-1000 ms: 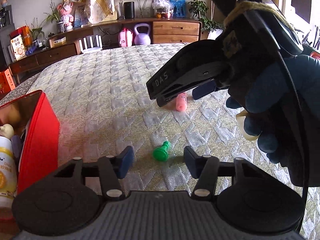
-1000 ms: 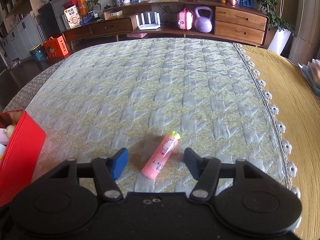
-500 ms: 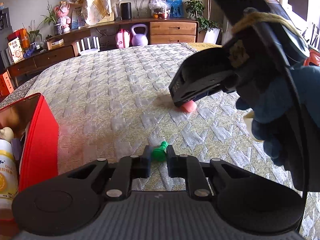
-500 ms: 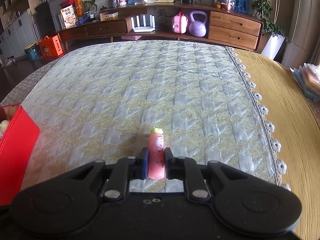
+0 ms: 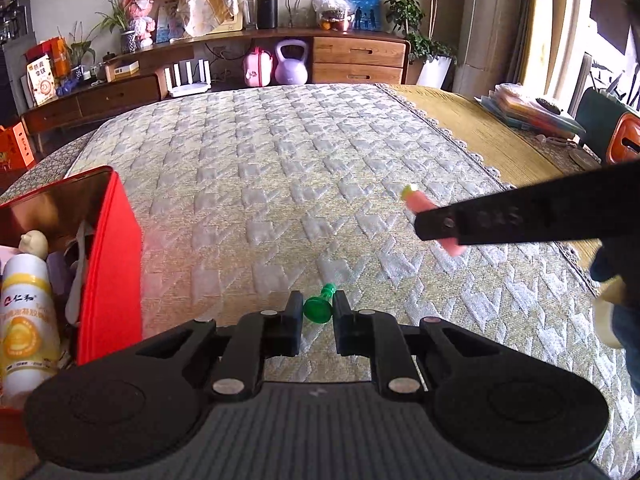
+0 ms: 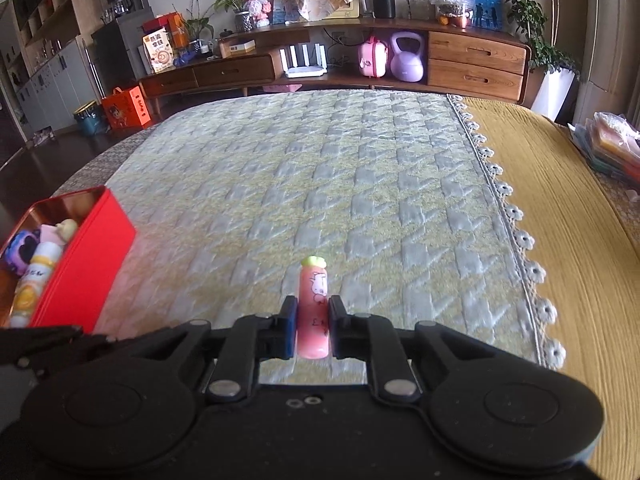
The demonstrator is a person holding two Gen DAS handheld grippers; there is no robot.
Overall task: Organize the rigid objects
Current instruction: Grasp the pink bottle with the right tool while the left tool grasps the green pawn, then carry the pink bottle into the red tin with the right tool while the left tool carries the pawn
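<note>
On the quilted bed [image 5: 304, 168]:
Done: red tin [image 6: 92, 256] partly filled;
Left tool [image 5: 317, 312]: clamped on green pawn [image 5: 319, 307];
Right tool [image 6: 313, 326]: gripping pink tube [image 6: 313, 308];
Left: both await the tin.

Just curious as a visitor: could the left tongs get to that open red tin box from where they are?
Probably yes: the left tongs, shut on a small green plastic piece, have the red tin box right beside them, nothing between.
</note>
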